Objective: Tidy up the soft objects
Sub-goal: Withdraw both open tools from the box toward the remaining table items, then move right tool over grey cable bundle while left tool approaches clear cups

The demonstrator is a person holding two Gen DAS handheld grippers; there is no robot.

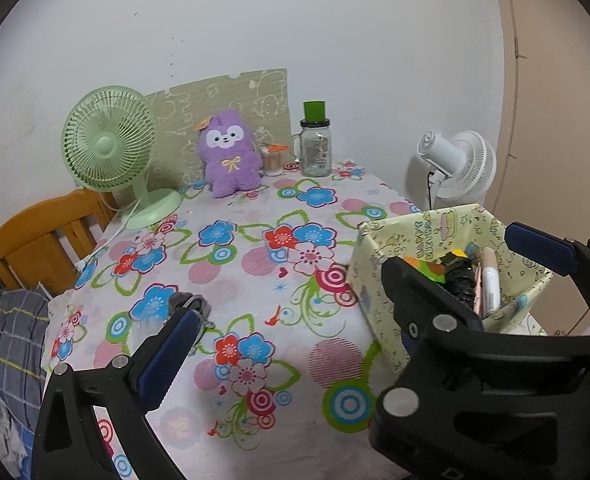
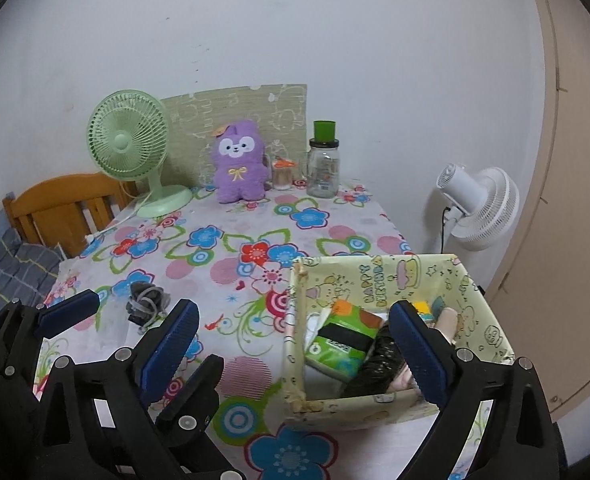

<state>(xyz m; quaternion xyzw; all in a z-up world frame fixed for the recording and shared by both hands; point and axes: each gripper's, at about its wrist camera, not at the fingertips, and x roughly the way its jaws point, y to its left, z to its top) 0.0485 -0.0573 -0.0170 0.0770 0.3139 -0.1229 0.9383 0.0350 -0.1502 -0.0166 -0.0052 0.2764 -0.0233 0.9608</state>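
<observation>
A purple plush toy (image 1: 230, 154) (image 2: 239, 162) sits upright at the back of the flowered table. A yellow patterned box (image 1: 447, 280) (image 2: 383, 332) stands at the right and holds a green tissue pack (image 2: 345, 340), a black item and other soft things. A small grey bundle (image 2: 146, 302) lies on the cloth at the near left; it shows behind my left finger in the left wrist view (image 1: 193, 304). My left gripper (image 1: 359, 308) is open and empty above the near table. My right gripper (image 2: 295, 344) is open and empty, its right finger over the box.
A green desk fan (image 1: 109, 144) (image 2: 129, 142) stands at the back left with its white cord on the cloth. A glass jar with green lid (image 1: 315, 146) (image 2: 323, 164) and a toothpick holder (image 1: 273, 160) stand beside the plush. A white fan (image 1: 461, 168) and wooden chair (image 1: 43, 236) flank the table.
</observation>
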